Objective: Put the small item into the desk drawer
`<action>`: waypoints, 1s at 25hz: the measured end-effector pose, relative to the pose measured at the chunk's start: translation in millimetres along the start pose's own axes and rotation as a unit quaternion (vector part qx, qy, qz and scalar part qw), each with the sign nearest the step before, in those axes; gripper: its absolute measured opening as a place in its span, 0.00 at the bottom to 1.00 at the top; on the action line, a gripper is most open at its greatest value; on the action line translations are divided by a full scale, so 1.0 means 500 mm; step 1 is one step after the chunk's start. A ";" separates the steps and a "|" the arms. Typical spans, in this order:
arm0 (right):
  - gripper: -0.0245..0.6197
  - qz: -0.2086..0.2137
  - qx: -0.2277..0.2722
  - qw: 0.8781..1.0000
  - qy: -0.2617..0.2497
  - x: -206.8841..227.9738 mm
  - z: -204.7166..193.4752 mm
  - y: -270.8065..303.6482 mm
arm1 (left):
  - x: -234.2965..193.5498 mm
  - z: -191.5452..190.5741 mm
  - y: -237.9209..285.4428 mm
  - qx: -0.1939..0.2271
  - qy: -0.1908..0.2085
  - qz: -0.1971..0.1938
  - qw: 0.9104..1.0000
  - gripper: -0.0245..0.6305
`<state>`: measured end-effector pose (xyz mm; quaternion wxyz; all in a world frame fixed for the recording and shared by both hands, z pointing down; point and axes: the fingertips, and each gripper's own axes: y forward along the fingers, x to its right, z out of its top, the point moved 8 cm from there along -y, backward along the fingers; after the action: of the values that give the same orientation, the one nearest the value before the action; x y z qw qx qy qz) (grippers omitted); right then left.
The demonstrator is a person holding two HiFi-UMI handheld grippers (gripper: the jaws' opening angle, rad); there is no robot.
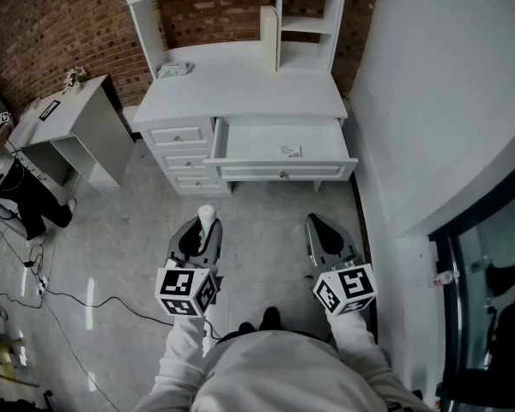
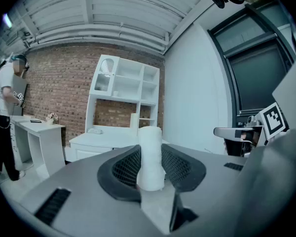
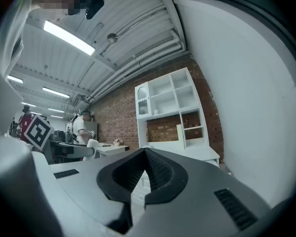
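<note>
Left claw (image 1: 203, 229) gripped the small item (image 1: 207, 214), a white roll standing upright between its jaws; right claw (image 1: 323, 232) sat closed and empty. Open desk drawer (image 1: 249, 140) lay up-frame, slightly right of it.

The white worktop (image 1: 240, 93) stands ahead of the left claw (image 1: 202, 223) and right claw (image 1: 320, 223). A small flat packet (image 1: 173, 69) lies on it, beyond the left claw (its contents unclear). The drawer (image 1: 279, 172) stands open just ahead of the right claw, with a small card (image 1: 291, 151) inside. Cables (image 1: 69, 297) trail over the floor (image 1: 129, 221) to the left claw's left.
</note>
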<state>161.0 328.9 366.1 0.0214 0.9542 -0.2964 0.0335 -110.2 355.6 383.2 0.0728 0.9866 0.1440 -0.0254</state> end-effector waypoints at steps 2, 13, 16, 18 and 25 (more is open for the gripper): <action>0.08 0.000 0.005 1.000 0.007 0.008 -0.002 0.011 | -0.003 0.002 0.015 0.001 0.003 -0.001 1.000 0.25; 0.08 0.010 0.011 0.999 0.033 0.046 -0.004 0.032 | 0.015 0.011 0.062 0.004 0.026 0.005 1.000 0.25; 0.08 0.007 0.009 0.999 0.032 0.056 -0.009 0.033 | 0.022 0.010 0.074 0.002 0.029 0.001 1.000 0.25; 0.08 0.006 0.009 0.999 0.034 0.063 -0.010 0.036 | 0.023 0.011 0.085 0.000 0.034 -0.001 0.999 0.25; 0.08 -0.006 0.009 0.999 0.050 0.097 -0.011 0.069 | 0.009 0.021 0.140 -0.001 0.035 -0.008 0.999 0.25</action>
<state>181.2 273.6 376.0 0.0274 0.9533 -0.2889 0.0835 -86.1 288.8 381.9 0.0683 0.9857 0.1540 0.0088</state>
